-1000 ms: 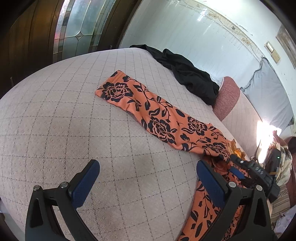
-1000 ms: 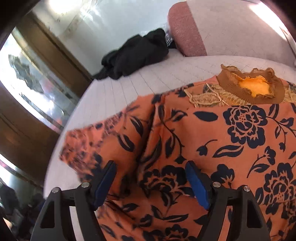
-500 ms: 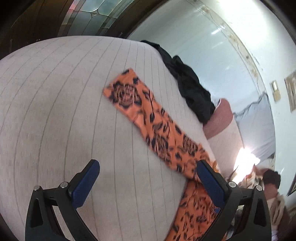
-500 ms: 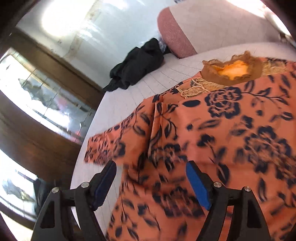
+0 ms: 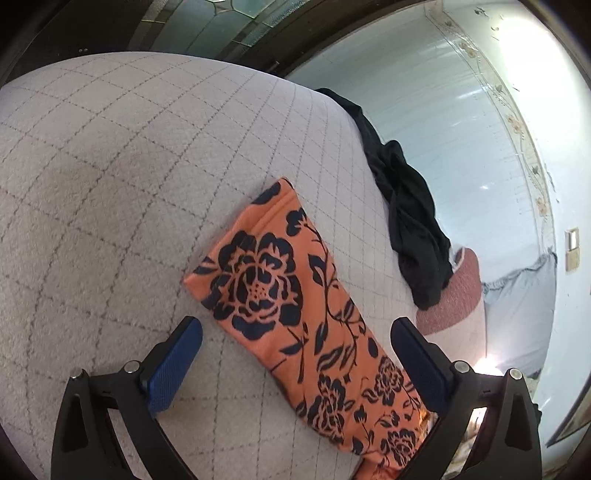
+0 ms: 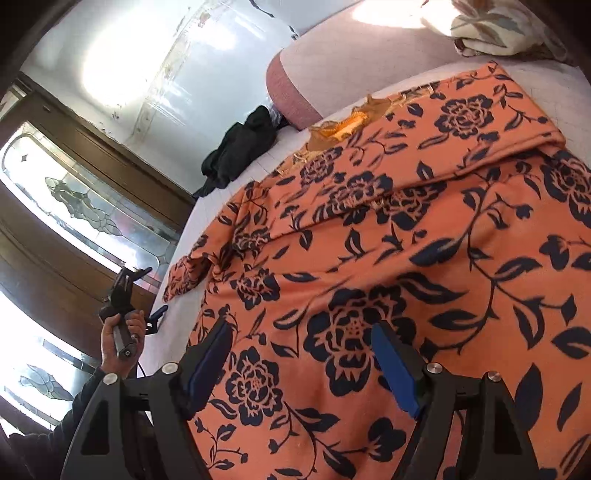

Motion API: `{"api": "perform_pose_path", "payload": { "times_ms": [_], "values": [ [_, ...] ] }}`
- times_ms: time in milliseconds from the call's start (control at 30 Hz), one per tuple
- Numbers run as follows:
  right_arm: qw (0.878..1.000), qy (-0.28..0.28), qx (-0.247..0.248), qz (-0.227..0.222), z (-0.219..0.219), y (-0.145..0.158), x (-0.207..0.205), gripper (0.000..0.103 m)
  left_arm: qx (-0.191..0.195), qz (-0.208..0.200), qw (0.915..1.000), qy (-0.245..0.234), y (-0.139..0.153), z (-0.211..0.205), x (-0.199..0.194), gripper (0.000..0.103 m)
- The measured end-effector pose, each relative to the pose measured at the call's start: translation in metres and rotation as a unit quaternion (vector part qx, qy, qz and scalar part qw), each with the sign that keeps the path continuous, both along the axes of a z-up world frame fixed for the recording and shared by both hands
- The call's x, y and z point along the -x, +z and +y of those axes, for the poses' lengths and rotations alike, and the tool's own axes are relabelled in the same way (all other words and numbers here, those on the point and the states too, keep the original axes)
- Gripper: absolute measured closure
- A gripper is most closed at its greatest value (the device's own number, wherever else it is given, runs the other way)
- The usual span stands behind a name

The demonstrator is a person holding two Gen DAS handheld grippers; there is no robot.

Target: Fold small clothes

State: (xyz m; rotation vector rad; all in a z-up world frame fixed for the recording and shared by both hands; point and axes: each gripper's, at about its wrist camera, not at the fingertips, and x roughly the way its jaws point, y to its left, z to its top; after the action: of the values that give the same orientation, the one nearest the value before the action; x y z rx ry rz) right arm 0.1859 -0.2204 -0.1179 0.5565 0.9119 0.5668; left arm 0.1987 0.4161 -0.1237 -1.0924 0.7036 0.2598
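An orange top with dark blue flowers (image 6: 388, 236) lies spread flat on the quilted bed (image 5: 110, 177). Its sleeve (image 5: 280, 295) stretches toward the left wrist camera, cuff end nearest the far edge. My left gripper (image 5: 295, 339) hovers open above the sleeve, the cloth lying between its blue pads but untouched. My right gripper (image 6: 303, 343) is open over the body of the top, nothing pinched. In the right wrist view a hand (image 6: 118, 332) holds the left gripper at the bed's left side. The brown neckline (image 6: 343, 125) faces the far end.
A black garment (image 5: 406, 221) lies bunched at the far side of the bed by the white wall. A pink bolster (image 5: 454, 295) and a grey pillow (image 5: 524, 306) sit beyond it. A wooden wardrobe with glass panels (image 6: 74, 206) stands left. A patterned cloth (image 6: 498, 26) lies far right.
Both grippers swept sideways. The left one has come close over the sleeve's cuff end, and the right one has shifted along the top's body. Both stayed open.
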Motion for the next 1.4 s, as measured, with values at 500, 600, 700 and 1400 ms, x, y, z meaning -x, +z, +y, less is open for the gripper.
{"api": "perform_pose_path", "payload": {
  "times_ms": [500, 600, 700, 1400],
  "values": [
    [0.999, -0.015, -0.032, -0.019, -0.016, 0.004, -0.003, 0.022, -0.193, 0.07, 0.9785, -0.019, 0.071, -0.027, -0.041, 0.095],
    [0.999, -0.021, -0.038, -0.029, -0.021, 0.008, -0.001, 0.022, -0.266, -0.007, 0.9619, -0.062, 0.143, -0.085, -0.047, 0.095],
    [0.998, -0.033, -0.046, -0.033, -0.028, 0.011, 0.0, 0.022, -0.313, -0.093, 0.9395, -0.104, 0.215, -0.154, -0.047, 0.095],
    [0.984, -0.13, -0.115, -0.036, -0.105, 0.017, 0.013, 0.022, -0.338, -0.026, 0.8331, -0.437, 0.112, -0.481, -0.082, 0.029]
  ]
}}
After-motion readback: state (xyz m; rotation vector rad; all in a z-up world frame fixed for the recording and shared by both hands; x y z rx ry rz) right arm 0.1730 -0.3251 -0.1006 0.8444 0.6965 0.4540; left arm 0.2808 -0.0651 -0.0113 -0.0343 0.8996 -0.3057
